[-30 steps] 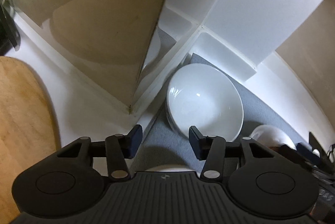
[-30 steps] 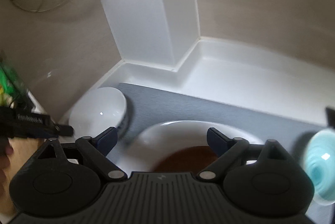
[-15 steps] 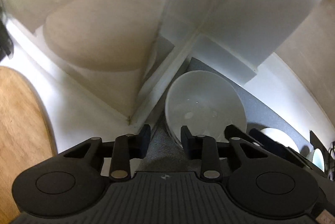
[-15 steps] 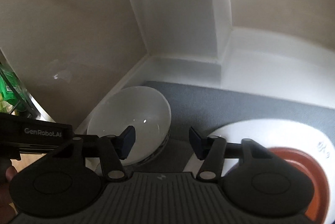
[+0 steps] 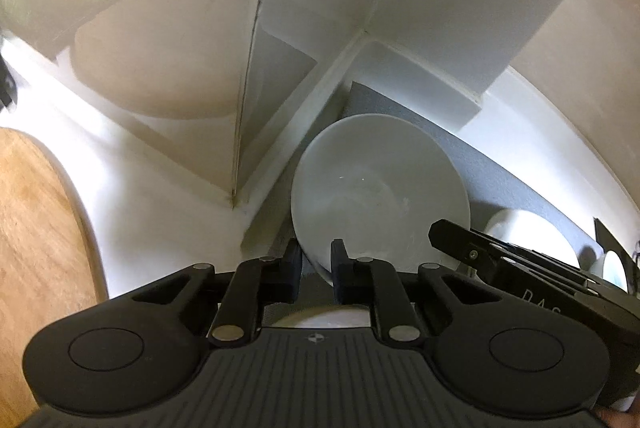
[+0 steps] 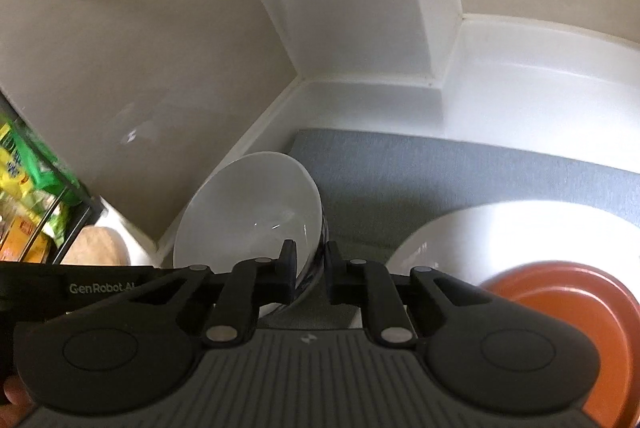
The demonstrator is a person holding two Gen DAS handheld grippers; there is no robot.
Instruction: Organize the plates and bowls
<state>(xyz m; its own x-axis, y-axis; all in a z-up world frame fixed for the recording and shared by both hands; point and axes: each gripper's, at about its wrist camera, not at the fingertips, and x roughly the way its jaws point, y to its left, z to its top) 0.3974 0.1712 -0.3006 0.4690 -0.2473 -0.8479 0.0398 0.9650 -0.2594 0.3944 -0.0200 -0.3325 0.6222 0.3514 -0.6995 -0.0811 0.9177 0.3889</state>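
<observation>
A white bowl [image 5: 380,184] stands on a grey mat [image 5: 516,184] in the corner of a white counter. My left gripper [image 5: 316,266] is shut on the bowl's near left rim. My right gripper [image 6: 311,264] is shut on the same bowl [image 6: 248,212] at its right rim. The bowl looks tilted in the right wrist view. A white plate [image 6: 500,228] with an orange-brown plate [image 6: 568,312] on it lies on the mat [image 6: 460,172] to the right. The right gripper's body [image 5: 520,268] shows at the right of the left wrist view.
A wooden board [image 5: 36,240] lies at the left. White walls and a boxed column [image 6: 360,8] close the corner behind the bowl. A wire rack with green and yellow packets [image 6: 28,196] stands at the left. A pale turquoise dish [image 5: 614,270] sits at the far right.
Both grippers have closed from open onto the white bowl's rim, the left on the left side and the right on the right side. The right gripper swung left from the plates.
</observation>
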